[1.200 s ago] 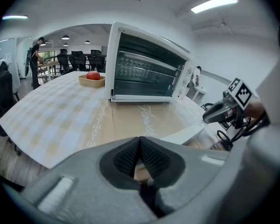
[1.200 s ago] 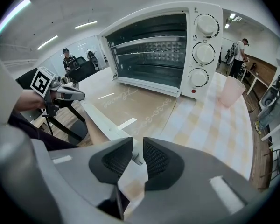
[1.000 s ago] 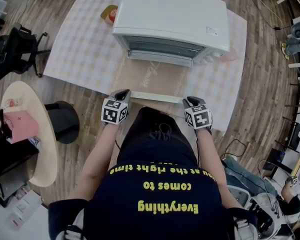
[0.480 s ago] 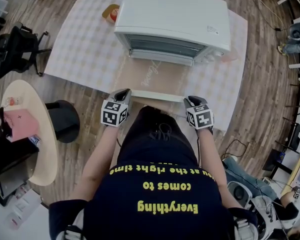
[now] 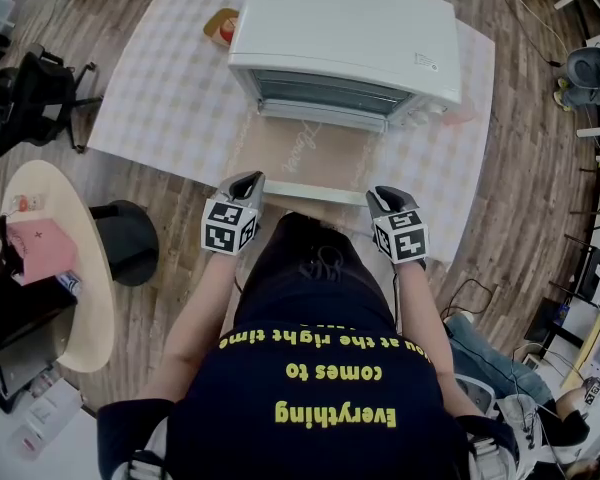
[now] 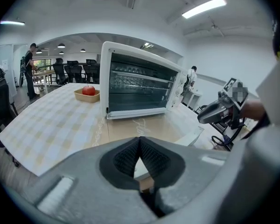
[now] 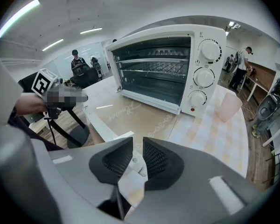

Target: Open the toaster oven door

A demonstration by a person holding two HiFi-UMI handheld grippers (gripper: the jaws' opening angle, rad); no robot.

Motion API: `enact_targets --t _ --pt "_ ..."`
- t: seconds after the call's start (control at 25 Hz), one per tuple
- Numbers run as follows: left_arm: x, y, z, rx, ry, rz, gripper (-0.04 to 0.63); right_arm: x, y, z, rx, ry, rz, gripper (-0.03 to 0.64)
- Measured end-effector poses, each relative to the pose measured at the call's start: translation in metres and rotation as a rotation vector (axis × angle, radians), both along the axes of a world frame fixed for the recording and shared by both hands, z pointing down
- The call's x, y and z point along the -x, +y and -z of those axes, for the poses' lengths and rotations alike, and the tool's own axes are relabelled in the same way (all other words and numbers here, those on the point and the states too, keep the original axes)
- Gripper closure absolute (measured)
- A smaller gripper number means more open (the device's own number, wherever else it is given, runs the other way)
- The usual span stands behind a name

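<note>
Item 1. Round side table [image 5: 90, 303], pale, on the wood floor off to the far left, with a black stool [image 5: 130, 243] just beside it.

Item 2. Bench [image 5: 170, 98], covered in a pale checked cloth; it carries everything listed below.

Item 3. My left tongs [image 5: 245, 180], tips closed on each other and holding nothing (only a small gap shows beneath the tips). They sit at the bench's near edge, just off the left end of the door handle.

Item 4. Shallow tray [image 6: 86, 96] holding one red apple [image 6: 88, 90], at the far left of the bench, beside the oven's left wall.

Item 5. Toaster oven [image 5: 345, 33], white, mid-bench toward the far side, its wire rack visible inside. Three round knobs [image 7: 204, 77] are stacked down its right front panel.

Item 6. Door [image 5: 300, 153], glass, fully open. It lies flat on the bench and reaches from the oven's lower front toward me.

Item 7. Handle [image 5: 315, 193], a white bar along the door's near edge, running between my two tongs.

Item 8. My right tongs [image 5: 383, 196], closed on the right end of the handle, with the white end piece between the pads.

Item 9. Cup [image 7: 228, 107], pale pink and translucent, upright on the cloth just right of the oven.
</note>
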State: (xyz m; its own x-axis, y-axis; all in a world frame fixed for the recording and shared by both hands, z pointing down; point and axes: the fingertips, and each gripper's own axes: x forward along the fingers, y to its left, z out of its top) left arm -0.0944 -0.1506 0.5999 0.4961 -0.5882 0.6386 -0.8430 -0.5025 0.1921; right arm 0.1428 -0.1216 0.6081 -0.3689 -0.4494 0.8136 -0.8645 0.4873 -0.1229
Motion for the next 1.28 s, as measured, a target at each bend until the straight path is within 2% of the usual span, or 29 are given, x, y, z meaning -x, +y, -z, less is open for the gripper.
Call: enact_targets --t 0.32,0.56,0.84,1.04,1.28 --pt "-0.012 -0.02 0.032 -0.092 0.043 0.0 0.594 -0.011 -0.026 0.044 -0.194 -0.064 -0.083 0.604" --pt "-0.016 -0.035 0.06 -0.17 0.05 0.019 0.594 -0.017 -0.044 0.097 -0.372 -0.156 -0.129 0.606" --pt "-0.022 -0.051 0.109 -0.289 0.097 0.035 0.594 -0.025 -0.061 0.161 -0.557 -0.244 -0.172 0.606" --pt "-0.026 -0.058 0.141 -0.351 0.114 0.034 0.594 -0.025 -0.068 0.196 -0.644 -0.273 -0.174 0.606" --pt "-0.029 -0.062 0.17 -0.412 0.133 0.035 0.594 -0.021 -0.072 0.223 -0.7 -0.292 -0.153 0.606"
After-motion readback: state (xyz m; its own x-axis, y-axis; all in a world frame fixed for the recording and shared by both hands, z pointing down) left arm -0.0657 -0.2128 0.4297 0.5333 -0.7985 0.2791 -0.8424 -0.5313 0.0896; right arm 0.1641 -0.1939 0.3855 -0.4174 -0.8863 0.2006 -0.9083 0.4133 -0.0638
